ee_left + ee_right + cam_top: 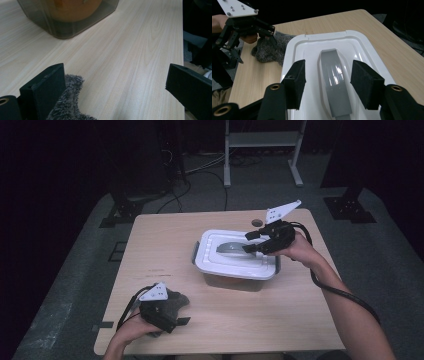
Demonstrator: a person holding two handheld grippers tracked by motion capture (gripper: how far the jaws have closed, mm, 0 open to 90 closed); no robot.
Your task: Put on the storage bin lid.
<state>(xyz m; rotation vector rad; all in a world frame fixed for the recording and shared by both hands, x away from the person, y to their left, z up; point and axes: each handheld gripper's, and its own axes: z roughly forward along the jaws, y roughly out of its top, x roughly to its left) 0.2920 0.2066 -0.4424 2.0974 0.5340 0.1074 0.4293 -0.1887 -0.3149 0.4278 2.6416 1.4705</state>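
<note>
A clear container [235, 280] with orange contents stands mid-table under a white lid [215, 262] that carries a grey handle [227, 247]. My right gripper [252, 241] hovers over the lid's right part. In the right gripper view it [327, 72] is open, one jaw on each side of the grey handle [334, 82], touching neither side. At the near left, my left gripper [182, 310] rests on a grey fuzzy cloth [176, 301]. Its jaws [115, 75] stand wide open, and the cloth [67, 100] lies against the inside of one jaw.
The wooden table [280, 320] has a round hole [256, 223] near its far edge. A white metal frame [262, 140] and cables stand on the floor behind. The container's corner [67, 22] is a short way ahead of the left gripper.
</note>
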